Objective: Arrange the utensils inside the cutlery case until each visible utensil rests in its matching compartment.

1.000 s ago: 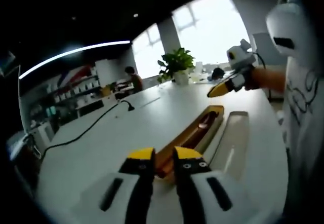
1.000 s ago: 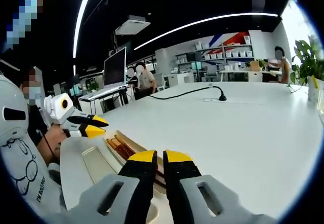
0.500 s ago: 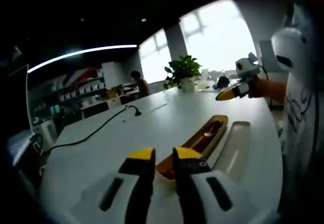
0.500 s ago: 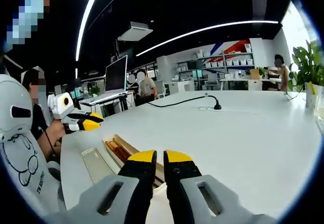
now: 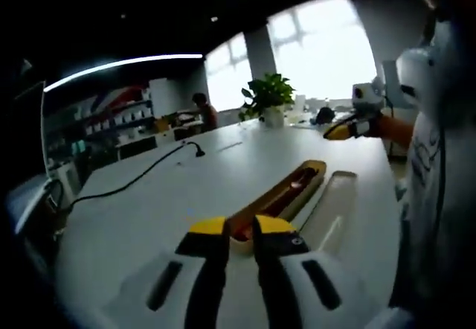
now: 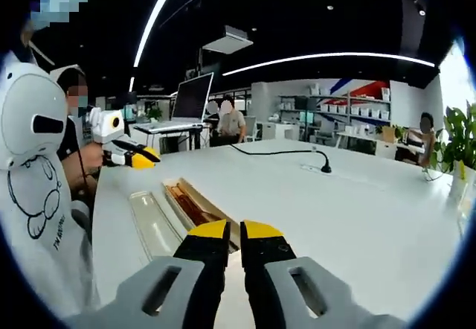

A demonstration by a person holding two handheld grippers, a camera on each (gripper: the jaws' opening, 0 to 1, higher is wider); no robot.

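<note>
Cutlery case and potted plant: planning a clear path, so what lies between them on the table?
In the left gripper view, bare white table runs from the case to the plant.

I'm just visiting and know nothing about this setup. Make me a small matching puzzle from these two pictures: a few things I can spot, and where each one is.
Things:
1. cutlery case
2. clear lid
3. potted plant
4. black cable

Places:
A. at the far end of the table, by the windows
B. lying flat beside the case, on the person's side
C. running across the table to a plug block
D. open on the table, with brown utensils inside

Pairs: 1-D, 2-B, 3-A, 4-C
</note>
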